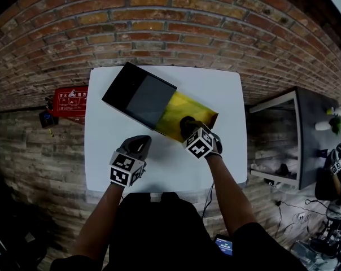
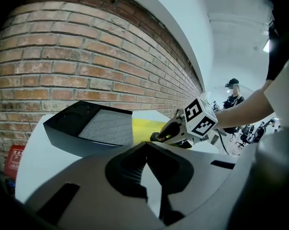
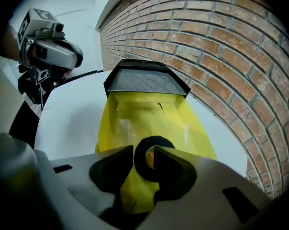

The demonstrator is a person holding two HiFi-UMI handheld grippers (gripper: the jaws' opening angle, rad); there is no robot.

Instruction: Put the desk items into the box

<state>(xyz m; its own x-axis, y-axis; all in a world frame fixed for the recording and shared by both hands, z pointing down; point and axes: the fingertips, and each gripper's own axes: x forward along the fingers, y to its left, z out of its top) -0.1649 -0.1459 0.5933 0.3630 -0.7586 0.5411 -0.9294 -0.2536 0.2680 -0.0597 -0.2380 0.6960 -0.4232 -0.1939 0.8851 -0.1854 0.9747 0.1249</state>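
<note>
A yellow open box [image 1: 188, 113] lies on the white table [image 1: 221, 89], its black sleeve [image 1: 138, 95] slid part way off toward the far left. My right gripper [image 1: 188, 130] points down into the box's near end. A black tape roll [image 3: 139, 161] sits between its jaws [image 3: 144, 152]. A sliver of the roll's hole shows beside the right jaw, so the pads do not seem to press it. My left gripper [image 1: 138, 145] hovers over bare table to the left of the box. Its tips [image 2: 144, 147] meet, with nothing between them.
A brick wall [image 1: 176, 21] runs behind the table. A red case [image 1: 70, 100] stands on the floor at the left. A grey desk [image 1: 314, 129] is at the right. A person [image 2: 234, 97] stands far off in the room.
</note>
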